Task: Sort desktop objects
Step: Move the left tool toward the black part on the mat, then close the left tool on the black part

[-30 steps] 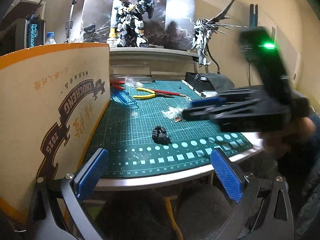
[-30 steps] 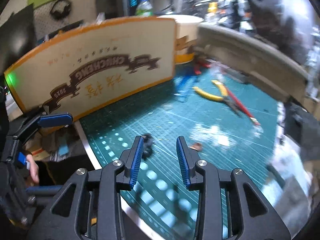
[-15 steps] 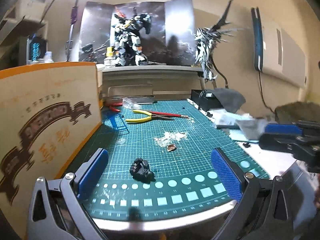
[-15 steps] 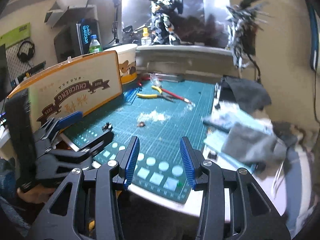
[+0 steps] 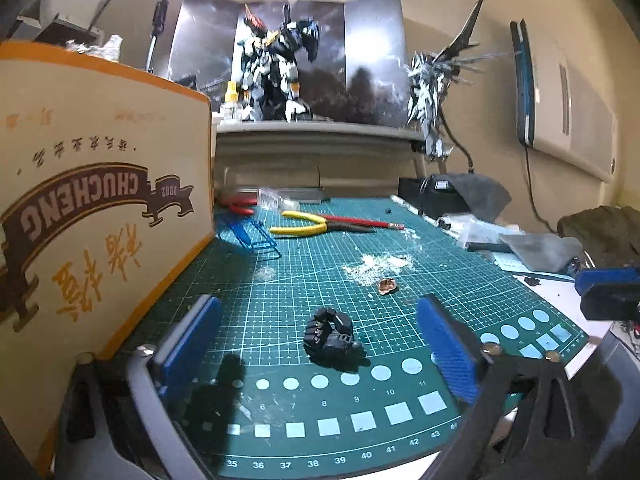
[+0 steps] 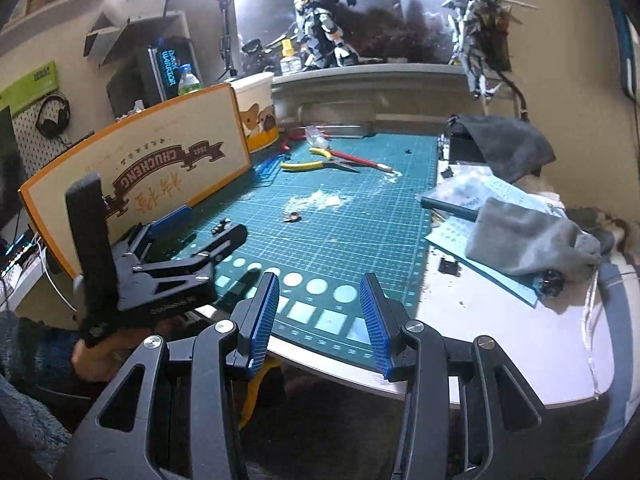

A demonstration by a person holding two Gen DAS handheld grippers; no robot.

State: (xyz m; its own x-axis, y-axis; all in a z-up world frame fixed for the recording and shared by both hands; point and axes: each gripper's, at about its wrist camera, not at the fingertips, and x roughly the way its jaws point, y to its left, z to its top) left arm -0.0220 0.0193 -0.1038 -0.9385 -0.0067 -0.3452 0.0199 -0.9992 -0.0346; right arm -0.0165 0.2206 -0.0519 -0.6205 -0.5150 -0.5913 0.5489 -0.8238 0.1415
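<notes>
A small black model part (image 5: 332, 338) lies on the green cutting mat (image 5: 400, 248) near its front edge. My left gripper (image 5: 318, 309) is open, low over the mat, with the part between its blue pads (image 5: 448, 352) and touching neither. In the right wrist view the left gripper (image 6: 208, 226) hides most of the part (image 6: 221, 225). My right gripper (image 6: 320, 280) hangs open and empty over the mat's front right edge. It shows at the right edge of the left wrist view (image 5: 588, 292).
A tall cardboard box (image 5: 100, 208) walls the mat's left side. Yellow pliers (image 5: 304, 226), a red pencil (image 5: 364, 222), a blue plastic frame (image 5: 252, 234), white scraps and a brown bit (image 5: 387, 285) lie further back. Grey cloth bags (image 6: 528, 240) and paper sit at the right.
My left gripper has moved forward over the mat, so the black part now lies between its fingers. My right gripper has swung from facing the box to facing the shelf, at the front right.
</notes>
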